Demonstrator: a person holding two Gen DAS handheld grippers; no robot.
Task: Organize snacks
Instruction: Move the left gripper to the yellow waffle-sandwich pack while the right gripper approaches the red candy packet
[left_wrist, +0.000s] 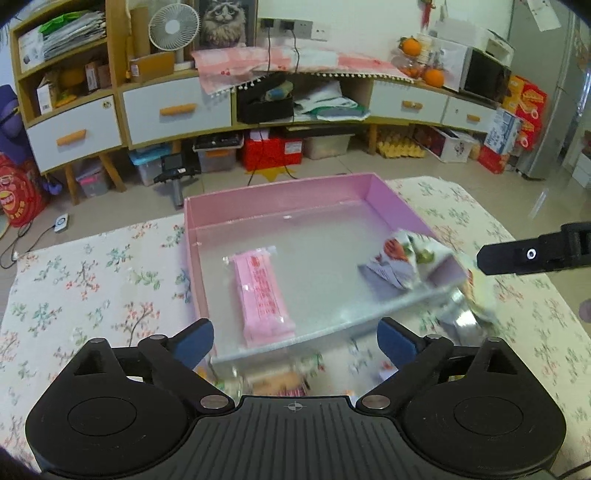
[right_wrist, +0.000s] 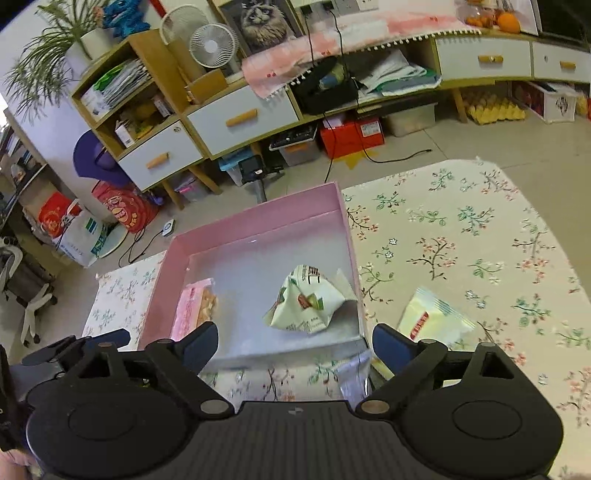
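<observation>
Pink snack bar (left_wrist: 264, 295) in tray (left_wrist: 280, 192), long axis probably front-to-back; both hand-held grippers (left_wrist: 295, 341) (right_wrist: 295, 345) apart, empty.

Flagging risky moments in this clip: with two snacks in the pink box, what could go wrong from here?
1. The crumpled green-white packet leans against the box wall; it might tip out if bumped.
2. The yellow packet on the tablecloth lies flat, so open jaws may snag cloth.

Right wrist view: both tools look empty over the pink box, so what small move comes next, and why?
Probably swing the right tool toward the pale yellow packet on the floral cloth. It lies outside the pink box, which already holds two snacks, and the tool is open with nothing in it.
</observation>
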